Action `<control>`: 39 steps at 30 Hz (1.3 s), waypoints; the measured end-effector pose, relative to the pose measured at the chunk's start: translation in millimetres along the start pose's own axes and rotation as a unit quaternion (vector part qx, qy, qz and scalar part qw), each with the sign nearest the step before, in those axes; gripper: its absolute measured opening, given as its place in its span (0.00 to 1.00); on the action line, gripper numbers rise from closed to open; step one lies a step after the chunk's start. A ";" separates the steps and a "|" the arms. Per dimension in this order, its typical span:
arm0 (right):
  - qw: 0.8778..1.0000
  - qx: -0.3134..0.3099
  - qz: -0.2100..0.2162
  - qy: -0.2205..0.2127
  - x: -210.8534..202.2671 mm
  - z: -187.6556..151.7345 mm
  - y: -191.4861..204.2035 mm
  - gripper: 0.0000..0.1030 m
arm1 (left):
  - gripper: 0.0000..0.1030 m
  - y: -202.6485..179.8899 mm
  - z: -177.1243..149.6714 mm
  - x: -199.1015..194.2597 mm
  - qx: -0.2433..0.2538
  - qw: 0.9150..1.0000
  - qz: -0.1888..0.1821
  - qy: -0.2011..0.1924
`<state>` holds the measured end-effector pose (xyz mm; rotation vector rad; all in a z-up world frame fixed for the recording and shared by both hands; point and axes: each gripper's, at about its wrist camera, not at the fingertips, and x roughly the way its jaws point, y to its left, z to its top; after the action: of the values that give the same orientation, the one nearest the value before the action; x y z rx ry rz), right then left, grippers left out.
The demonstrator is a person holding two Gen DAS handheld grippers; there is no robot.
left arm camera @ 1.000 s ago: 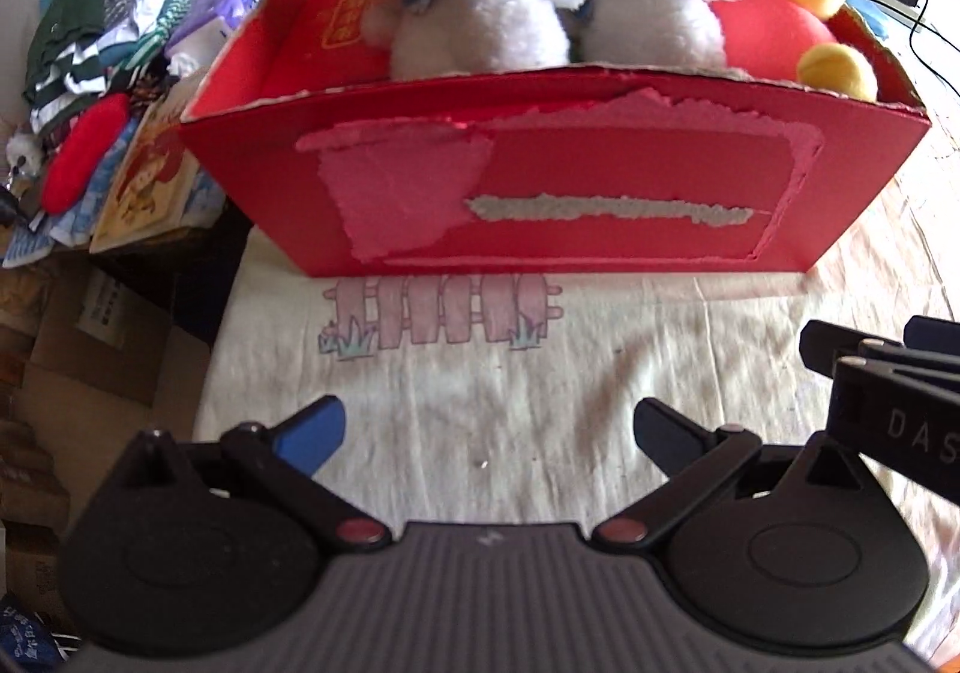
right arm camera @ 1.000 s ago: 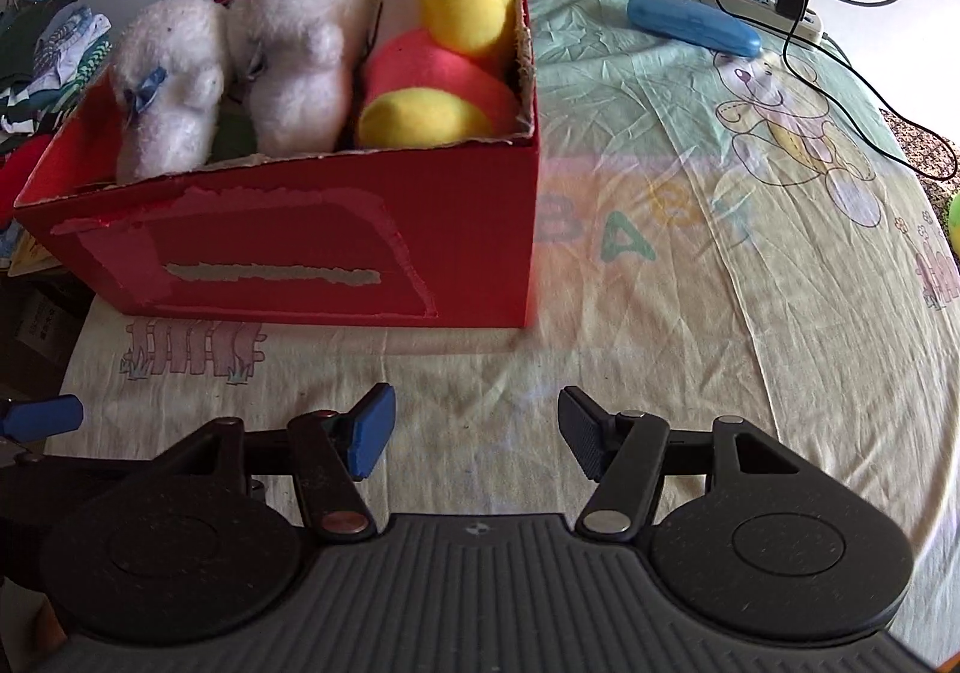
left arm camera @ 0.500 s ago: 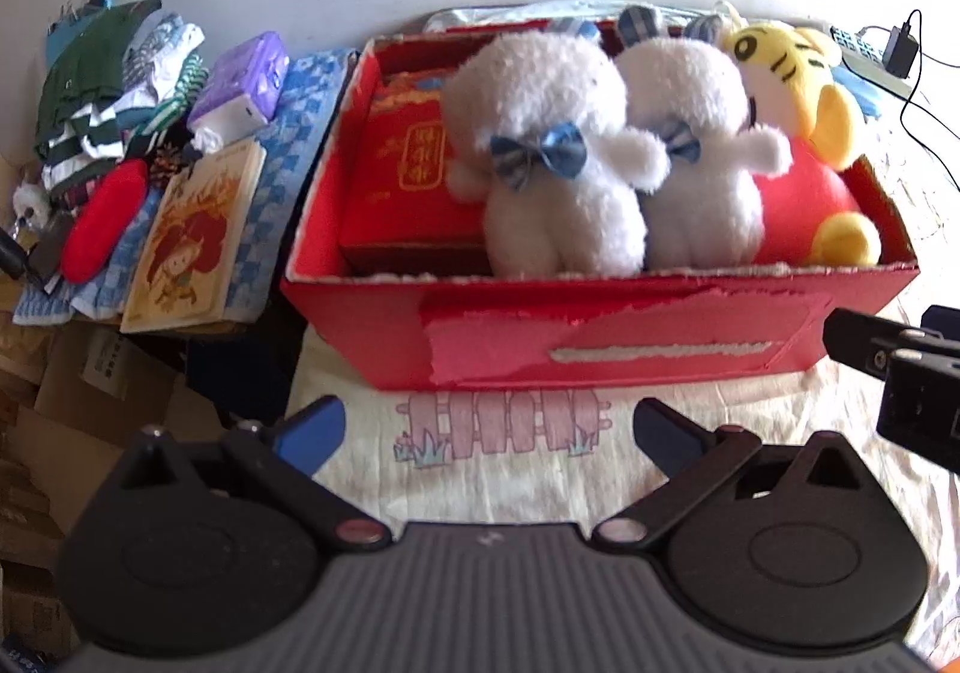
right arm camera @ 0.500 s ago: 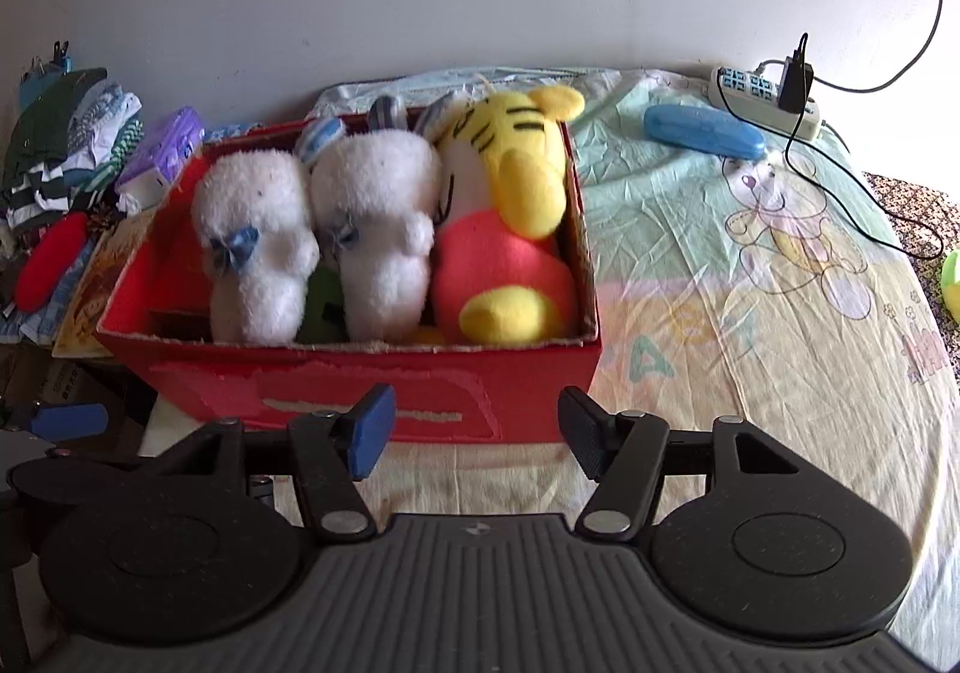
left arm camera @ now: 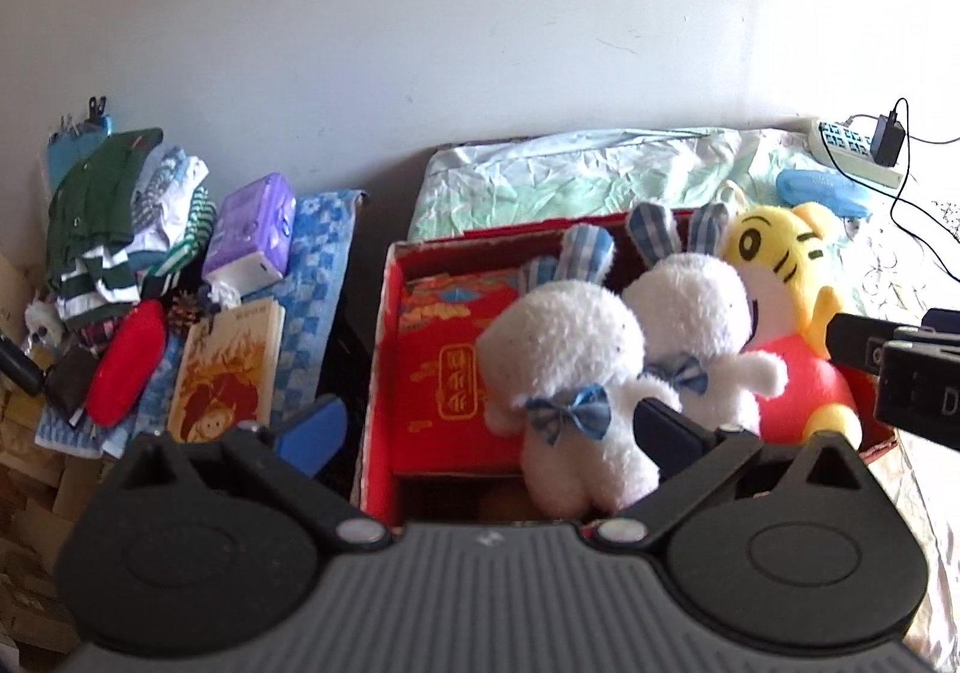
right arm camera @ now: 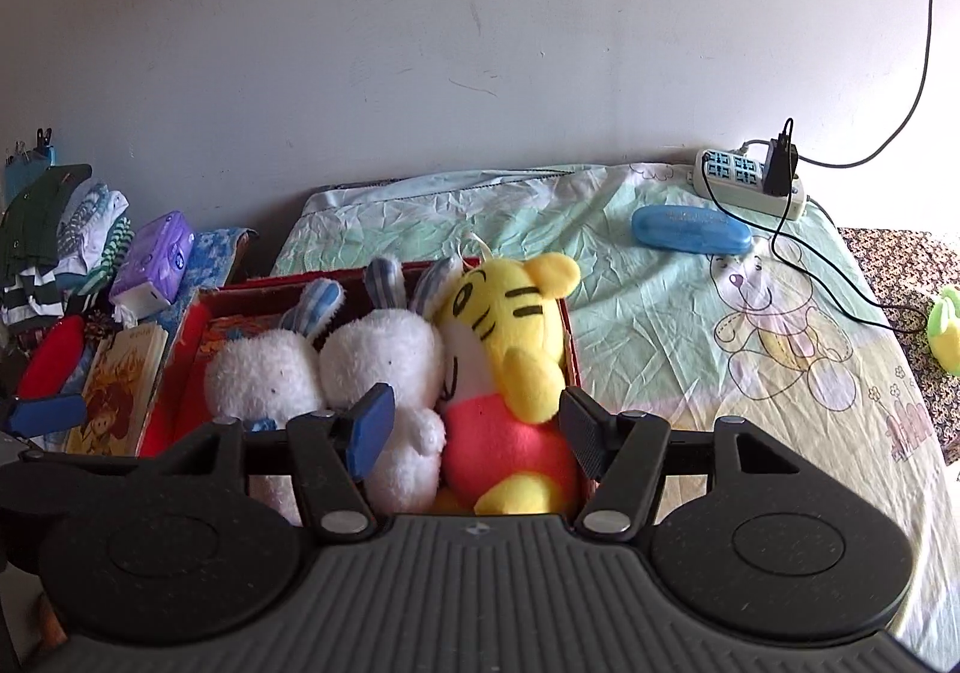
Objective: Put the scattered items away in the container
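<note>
Already the red cardboard box (right arm camera: 573, 337) on the cartoon-print bedsheet (right arm camera: 690, 325) holds three plush toys side by side: a white rabbit with a blue bow (left arm camera: 570, 373), a second white rabbit with checked ears (left arm camera: 690, 313), and a yellow tiger in a red shirt (left arm camera: 786, 313), with a flat red packet printed in gold (left arm camera: 450, 367) lying at the box's left end. Both claws hang above the box with nothing in them: the left gripper (left arm camera: 492, 433) has its jaws spread wide, and the right gripper (right arm camera: 474, 427) stands moderately open, its blue pads (right arm camera: 372, 427) clear of the toys below. Judging by what lies outside the box, the long blue plastic case (right arm camera: 690, 232) near the white power strip (right arm camera: 750, 184) at the far edge of the sheet looks like the remaining loose item, though whether it counts is uncertain. It would likely handle as light, rigid and smooth, so a grip across its narrow width near the middle should keep it from pivoting or slipping. The black charger cable (right arm camera: 798, 253) runs close beside it and could snag. The plush toys are soft and light, and would compress under any pinch. A stack of folded clothes (left arm camera: 120, 229) and a purple tissue pack (left arm camera: 252, 229) sit off the bed to the left.
</note>
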<state>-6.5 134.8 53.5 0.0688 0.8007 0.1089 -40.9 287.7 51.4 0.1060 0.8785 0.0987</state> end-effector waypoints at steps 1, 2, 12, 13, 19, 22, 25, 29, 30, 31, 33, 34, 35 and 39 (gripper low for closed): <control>1.000 0.003 0.002 0.000 0.7 5.5 0.2 0.62 | 0.99 1.8 5.6 0.0 0.000 1.000 -0.003 -0.002; 1.000 0.007 0.006 -0.001 1.0 10.8 0.0 0.62 | 0.99 3.7 12.1 -0.1 0.002 1.000 -0.005 -0.005; 0.999 -0.014 0.020 -0.031 -10.9 48.9 12.4 0.64 | 0.99 14.2 66.4 -25.5 0.049 0.993 0.054 -0.094; 0.999 -0.016 0.021 -0.033 -11.8 49.2 13.5 0.65 | 0.99 13.1 66.4 -25.4 0.049 0.993 0.053 -0.092; 0.999 -0.026 0.019 -0.030 -2.3 48.2 14.1 0.66 | 0.99 15.4 65.9 -9.8 0.028 0.997 0.026 -0.065; 0.999 -0.034 0.024 -0.027 0.7 51.8 13.1 0.66 | 0.99 18.4 69.5 -5.4 0.029 0.995 0.052 -0.074; 0.998 -0.042 0.029 -0.022 2.5 59.4 11.3 0.66 | 0.99 24.0 76.7 -4.5 0.029 0.995 0.063 -0.078; 0.998 -0.039 0.044 -0.011 7.5 72.5 5.5 0.66 | 0.99 33.9 87.8 -2.5 0.019 0.995 0.063 -0.076; 0.998 -0.039 0.043 -0.010 8.5 75.6 4.2 0.66 | 0.99 36.7 90.5 -3.0 0.017 0.995 0.064 -0.078; 0.998 -0.040 0.042 -0.010 9.1 79.1 3.1 0.66 | 0.99 40.4 93.6 -4.2 0.013 0.995 0.064 -0.081; 0.998 -0.046 0.038 -0.021 8.5 84.6 0.8 0.66 | 0.99 49.9 99.9 -10.0 -0.002 0.993 0.068 -0.098; 0.998 -0.051 0.033 -0.028 7.5 86.5 0.0 0.66 | 0.99 53.5 101.6 -13.7 -0.007 0.991 0.073 -0.109; 0.997 -0.056 0.028 -0.035 6.2 87.8 -0.6 0.66 | 0.99 56.8 103.1 -17.6 -0.010 0.990 0.080 -0.119; 0.996 -0.080 0.032 -0.040 -2.4 91.2 -2.3 0.66 | 0.99 79.6 113.7 -37.3 -0.040 0.988 0.081 -0.127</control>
<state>57.6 130.4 118.3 -0.0518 0.7078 0.2286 19.8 355.8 162.4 0.1130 0.6102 0.2666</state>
